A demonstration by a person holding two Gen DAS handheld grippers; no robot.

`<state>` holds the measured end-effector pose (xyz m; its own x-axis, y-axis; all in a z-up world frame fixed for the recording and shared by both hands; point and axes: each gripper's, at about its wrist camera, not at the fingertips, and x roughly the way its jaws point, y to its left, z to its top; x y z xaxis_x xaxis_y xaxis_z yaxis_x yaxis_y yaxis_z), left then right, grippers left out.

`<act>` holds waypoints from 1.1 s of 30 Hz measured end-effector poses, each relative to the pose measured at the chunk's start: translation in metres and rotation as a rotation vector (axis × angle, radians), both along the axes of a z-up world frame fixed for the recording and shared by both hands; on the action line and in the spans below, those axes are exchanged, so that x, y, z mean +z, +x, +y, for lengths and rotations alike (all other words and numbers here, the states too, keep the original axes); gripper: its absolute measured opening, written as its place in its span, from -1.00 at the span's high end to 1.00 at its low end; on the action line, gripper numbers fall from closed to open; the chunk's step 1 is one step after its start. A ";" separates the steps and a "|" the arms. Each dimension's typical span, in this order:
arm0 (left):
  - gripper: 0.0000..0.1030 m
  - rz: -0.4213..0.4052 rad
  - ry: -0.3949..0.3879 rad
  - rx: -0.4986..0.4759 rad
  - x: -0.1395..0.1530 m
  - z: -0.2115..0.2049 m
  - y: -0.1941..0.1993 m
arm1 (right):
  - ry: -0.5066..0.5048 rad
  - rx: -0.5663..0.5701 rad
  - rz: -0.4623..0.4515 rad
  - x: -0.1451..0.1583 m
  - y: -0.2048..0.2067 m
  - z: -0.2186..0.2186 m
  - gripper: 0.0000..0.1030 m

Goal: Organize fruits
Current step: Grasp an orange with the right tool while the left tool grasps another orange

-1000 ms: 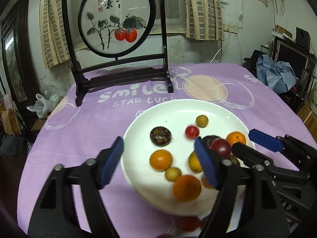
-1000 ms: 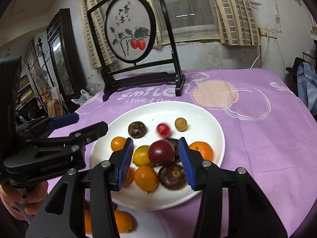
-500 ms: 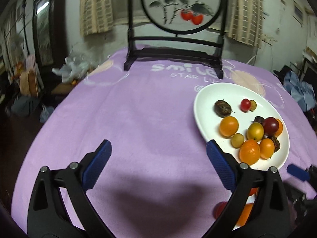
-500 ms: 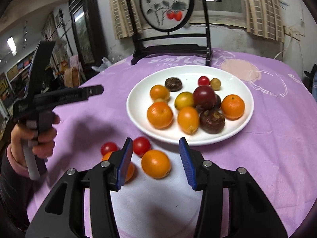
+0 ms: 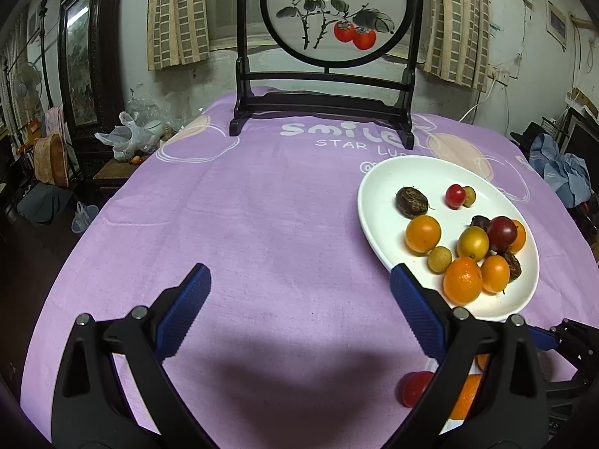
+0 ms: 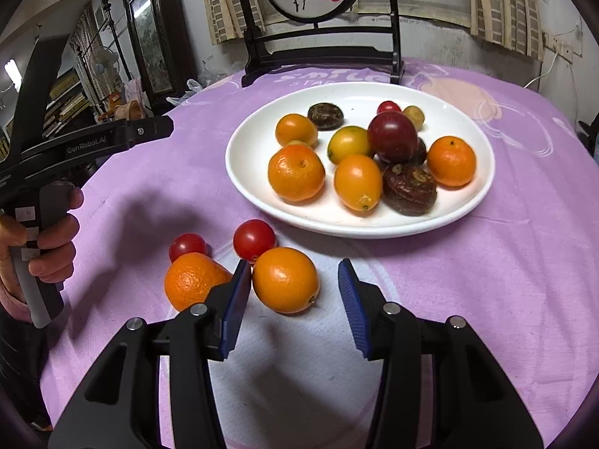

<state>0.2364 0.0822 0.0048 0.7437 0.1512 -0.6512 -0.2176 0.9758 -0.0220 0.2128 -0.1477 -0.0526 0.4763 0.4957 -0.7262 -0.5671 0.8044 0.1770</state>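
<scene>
Four loose fruits are seen on the purple cloth (image 6: 505,262) in front of a white plate (image 6: 258,142): two oranges (image 6: 286,278) and two red tomatoes (image 6: 254,238), bunched together and touching. The nearer orange is framed between the blue pads (image 6: 234,310) of the right gripper (image 6: 295,305), whose jaws are partly parted; its left pad lies just beside the fruit, though whether it touches cannot be told, and the right pad is clear of it, so nothing is gripped. The second orange (image 6: 192,280) is set just outside the left pad, with the smaller tomato (image 6: 187,246) behind it. On the plate a heap is shown: orange citrus, yellow and dark red plums, two brown wrinkled fruits, a cherry tomato and a small tan one. The left gripper (image 5: 299,297) has just been opened and is held spread wide over bare cloth, nothing between its fingers, well left of the plate (image 5: 378,183). Its handle is gripped by a hand (image 6: 48,247) at the left edge. A painted screen (image 5: 338,11) on a dark stand is placed behind the plate, before curtained windows.
</scene>
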 end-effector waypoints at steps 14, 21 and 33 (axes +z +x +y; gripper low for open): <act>-0.90 -0.007 -0.002 -0.012 0.000 -0.002 -0.004 | 0.001 0.012 0.039 -0.004 0.001 0.002 0.25; -0.90 -0.004 -0.027 -0.121 0.000 -0.019 -0.013 | 0.120 -0.053 0.022 0.019 0.005 -0.023 0.25; -0.42 0.022 0.115 -0.566 -0.021 -0.107 -0.054 | 0.178 -0.140 0.065 0.021 0.015 -0.044 0.25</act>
